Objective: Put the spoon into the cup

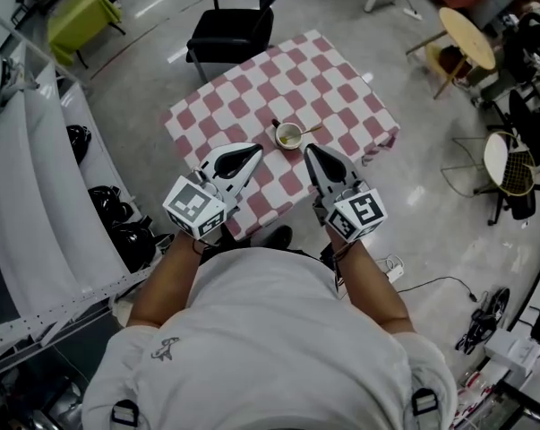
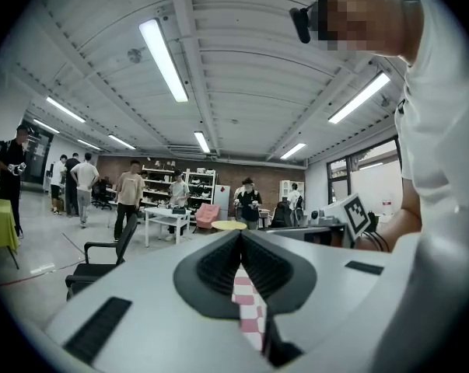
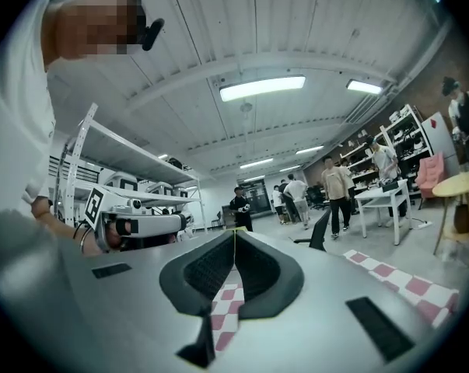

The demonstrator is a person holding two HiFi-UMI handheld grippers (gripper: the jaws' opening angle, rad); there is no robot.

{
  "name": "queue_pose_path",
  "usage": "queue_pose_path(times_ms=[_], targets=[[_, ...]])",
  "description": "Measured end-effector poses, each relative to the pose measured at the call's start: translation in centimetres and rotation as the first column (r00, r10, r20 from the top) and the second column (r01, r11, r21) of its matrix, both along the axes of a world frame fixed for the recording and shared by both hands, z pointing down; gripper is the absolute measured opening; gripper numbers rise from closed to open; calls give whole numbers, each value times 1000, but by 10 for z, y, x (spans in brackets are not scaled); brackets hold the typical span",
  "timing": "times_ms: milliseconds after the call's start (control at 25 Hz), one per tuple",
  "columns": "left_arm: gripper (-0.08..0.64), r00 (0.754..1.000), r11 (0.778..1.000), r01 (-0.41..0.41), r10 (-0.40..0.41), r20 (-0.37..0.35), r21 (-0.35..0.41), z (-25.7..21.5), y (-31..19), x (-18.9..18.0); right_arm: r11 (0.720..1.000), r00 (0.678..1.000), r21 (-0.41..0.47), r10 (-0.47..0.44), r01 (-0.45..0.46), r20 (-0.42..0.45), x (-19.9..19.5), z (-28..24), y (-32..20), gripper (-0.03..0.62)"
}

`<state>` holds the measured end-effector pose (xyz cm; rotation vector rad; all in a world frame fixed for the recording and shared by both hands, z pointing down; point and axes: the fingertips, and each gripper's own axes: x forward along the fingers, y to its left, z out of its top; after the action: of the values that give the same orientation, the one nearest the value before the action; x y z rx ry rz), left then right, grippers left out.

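Observation:
A small pale cup [image 1: 289, 136] stands near the front middle of the red-and-white checkered table [image 1: 341, 88]. A thin golden spoon [image 1: 311, 132] pokes out at the cup's right side; whether its bowl is inside the cup I cannot tell. My left gripper [image 1: 254, 150] hovers just left of and nearer than the cup, its jaws pressed together and empty. My right gripper [image 1: 309, 150] hangs just right of the cup, also shut on nothing. In the left gripper view [image 2: 240, 232] and the right gripper view [image 3: 234, 231] the jaws meet at the tips, and neither cup nor spoon shows.
A black chair [image 1: 238, 25] stands at the table's far side. White shelving [image 1: 28, 177] runs along the left. A round wooden table [image 1: 467, 36] and folded chairs [image 1: 511, 164] are at the right. Cables [image 1: 435, 283] lie on the floor. Several people [image 2: 129, 196] stand far off.

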<state>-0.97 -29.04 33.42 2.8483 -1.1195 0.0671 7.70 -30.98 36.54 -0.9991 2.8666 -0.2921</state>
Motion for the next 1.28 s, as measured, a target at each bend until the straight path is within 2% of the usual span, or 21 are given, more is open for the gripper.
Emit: queue_pose_path(times_ms=[200, 360, 520, 880, 1280], targets=[[14, 1000, 999, -25, 25, 17, 20, -4, 19, -13, 999, 1000, 43, 13, -12, -23, -14, -9, 23, 34], [14, 990, 992, -113, 107, 87, 57, -8, 47, -23, 996, 999, 76, 47, -44, -29, -32, -23, 43, 32], [14, 984, 985, -170, 168, 57, 41, -10, 84, -47, 993, 995, 72, 92, -89, -32, -57, -27, 72, 32], [14, 978, 978, -207, 206, 16, 26, -2, 168, -115, 986, 987, 67, 156, -153, -37, -116, -23, 166, 32], [14, 963, 964, -263, 264, -52, 30, -5, 230, -133, 972, 970, 67, 230, -225, -75, -123, -27, 243, 32]])
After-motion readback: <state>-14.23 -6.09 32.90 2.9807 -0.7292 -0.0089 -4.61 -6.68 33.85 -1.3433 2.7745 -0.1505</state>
